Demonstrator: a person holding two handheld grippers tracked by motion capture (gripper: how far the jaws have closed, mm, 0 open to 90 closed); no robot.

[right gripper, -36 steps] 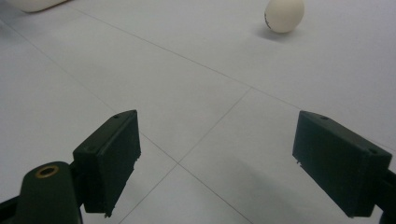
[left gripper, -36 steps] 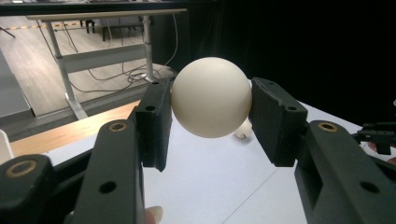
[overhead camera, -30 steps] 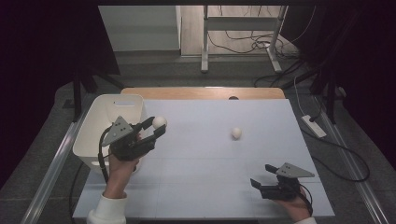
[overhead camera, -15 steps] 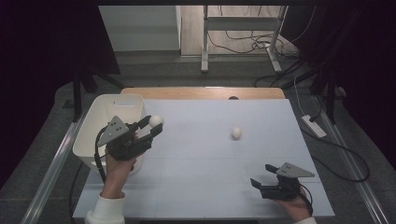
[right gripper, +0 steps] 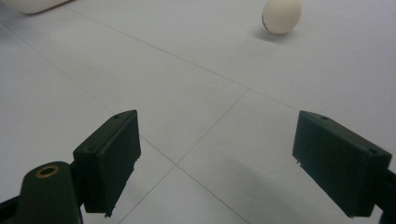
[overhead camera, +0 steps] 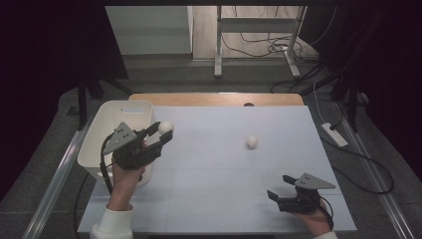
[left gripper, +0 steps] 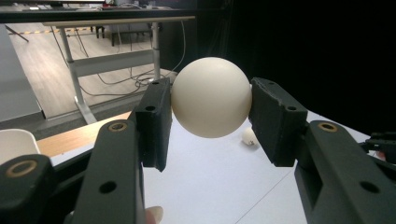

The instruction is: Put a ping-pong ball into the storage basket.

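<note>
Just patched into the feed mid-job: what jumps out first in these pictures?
First, the white ball clamped in the left hand-held gripper, held up beside the white bin at the table's left edge. A second ball lies loose near the middle of the grey table. The right hand-held gripper rests open at the near right, holding nothing.

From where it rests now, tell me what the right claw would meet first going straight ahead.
Only bare table lies ahead of the open right claw. The loose ball sits up and to the right of that line, so it would probably be missed.

Left claw [overhead camera: 163, 133] nearer the bin [overhead camera: 107, 129].
</note>
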